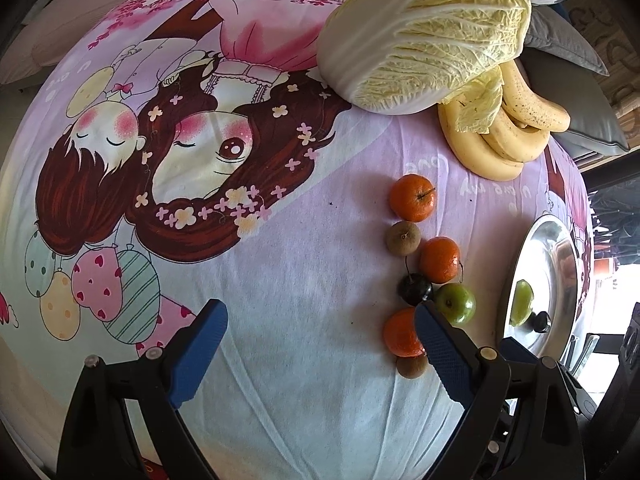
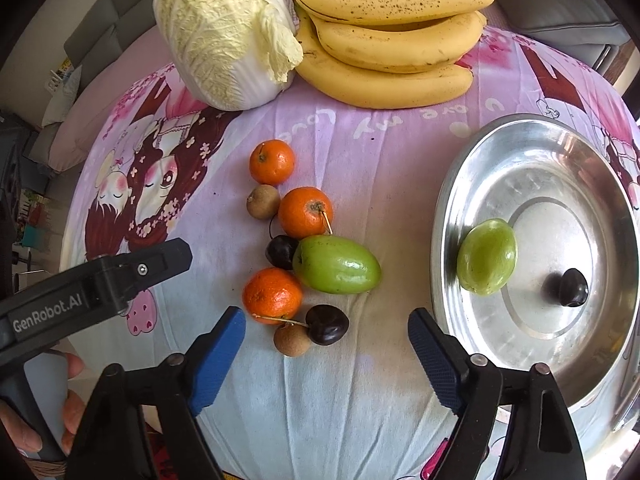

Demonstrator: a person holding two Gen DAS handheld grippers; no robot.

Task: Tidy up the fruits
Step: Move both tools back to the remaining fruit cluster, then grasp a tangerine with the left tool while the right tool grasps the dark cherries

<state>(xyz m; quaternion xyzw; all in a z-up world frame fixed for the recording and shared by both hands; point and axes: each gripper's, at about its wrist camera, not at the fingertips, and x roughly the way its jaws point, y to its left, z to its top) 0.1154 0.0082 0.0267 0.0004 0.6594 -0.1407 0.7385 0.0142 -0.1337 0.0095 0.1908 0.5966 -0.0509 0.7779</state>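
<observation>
My left gripper [image 1: 320, 330] spread wide, nothing between pads, above printed cloth [image 1: 280, 280]. My right gripper [image 2: 326, 336] also unclenched, empty, over cloth beside steel plate [image 2: 472, 168]. Plate holds green fruit [image 2: 486, 256], possibly jujube, and dark cherry [image 2: 573, 287]. Loose cluster on cloth: three tangerines [image 2: 272, 161], second green fruit [image 2: 337, 265], cherries [image 2: 326, 324], small brown fruits [image 2: 263, 201]. Bananas [image 2: 388, 40], napa cabbage [image 2: 224, 32] at far edge.
</observation>
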